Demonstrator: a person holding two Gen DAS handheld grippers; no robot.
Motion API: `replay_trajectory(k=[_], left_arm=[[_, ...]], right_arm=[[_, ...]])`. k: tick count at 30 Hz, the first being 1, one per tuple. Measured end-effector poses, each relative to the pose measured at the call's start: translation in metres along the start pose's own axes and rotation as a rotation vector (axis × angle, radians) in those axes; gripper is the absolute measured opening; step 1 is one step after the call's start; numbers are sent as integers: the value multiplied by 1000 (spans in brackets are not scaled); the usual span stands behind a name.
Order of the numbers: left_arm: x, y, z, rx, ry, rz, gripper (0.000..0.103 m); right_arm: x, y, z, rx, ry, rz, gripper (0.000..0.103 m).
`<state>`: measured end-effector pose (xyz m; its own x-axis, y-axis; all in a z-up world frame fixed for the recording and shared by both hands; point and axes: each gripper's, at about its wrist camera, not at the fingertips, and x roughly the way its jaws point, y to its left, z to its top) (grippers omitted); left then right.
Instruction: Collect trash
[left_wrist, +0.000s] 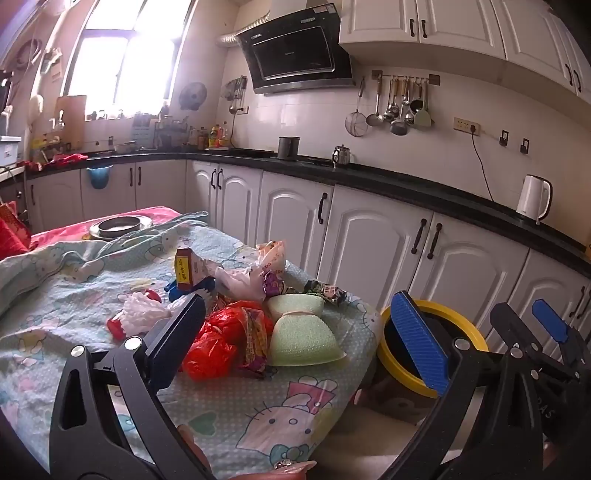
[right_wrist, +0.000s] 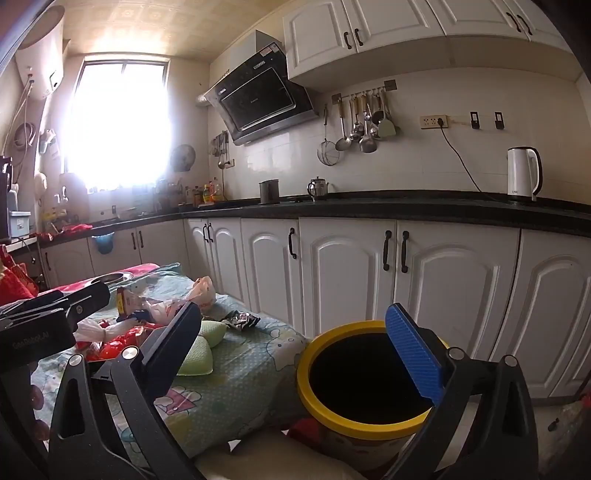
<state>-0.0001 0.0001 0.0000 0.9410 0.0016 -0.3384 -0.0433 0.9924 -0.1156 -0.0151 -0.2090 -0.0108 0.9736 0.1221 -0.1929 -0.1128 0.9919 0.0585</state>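
Note:
A heap of trash lies on the cartoon-print tablecloth (left_wrist: 258, 406): a red plastic bag (left_wrist: 218, 339), a pale green sponge (left_wrist: 299, 336), a crumpled white bag (left_wrist: 144, 314), a yellow and red carton (left_wrist: 184, 269) and a foil wrapper (left_wrist: 325, 290). My left gripper (left_wrist: 298, 299) hovers open just short of the heap, nothing between its fingers. A bin with a yellow rim (right_wrist: 306, 384) stands beside the table's right edge. Over the bin's near side, my right gripper (right_wrist: 293, 308) is open and holds nothing. The left gripper (right_wrist: 88, 295) shows at the right wrist view's left.
A metal dish (left_wrist: 120, 225) sits at the table's far end on a red cloth. White cabinets (right_wrist: 347, 266) under a black counter run behind the table and bin. A white kettle (right_wrist: 522, 173) stands on the counter. A fingertip (left_wrist: 291, 467) shows at the bottom edge.

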Motion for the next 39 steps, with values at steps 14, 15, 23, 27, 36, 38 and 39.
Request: replay_trajectory(k=[14,15,23,27,36,38,39], left_arm=[[-4,4,3,-1,-4,1,92],[-4,4,3,-1,-4,0,92],[-3,5,2,-4,-7,2,92],[-4,6,2,-3,-6,3,92],[-6,6,3,-7,-10,5,92],[-6,6,3,-7,-11,6,92],[-6,6,3,-7,-11,5,92]], right_arm=[[0,0,0,0,1,1,97],[0,0,0,0,2,1,97],[0,0,0,1,3,0,97],[1,0,0,1,2,1,97],[1,0,0,0,5,1,97],[1,0,0,0,5,1,97],[1,0,0,0,5,1,97]])
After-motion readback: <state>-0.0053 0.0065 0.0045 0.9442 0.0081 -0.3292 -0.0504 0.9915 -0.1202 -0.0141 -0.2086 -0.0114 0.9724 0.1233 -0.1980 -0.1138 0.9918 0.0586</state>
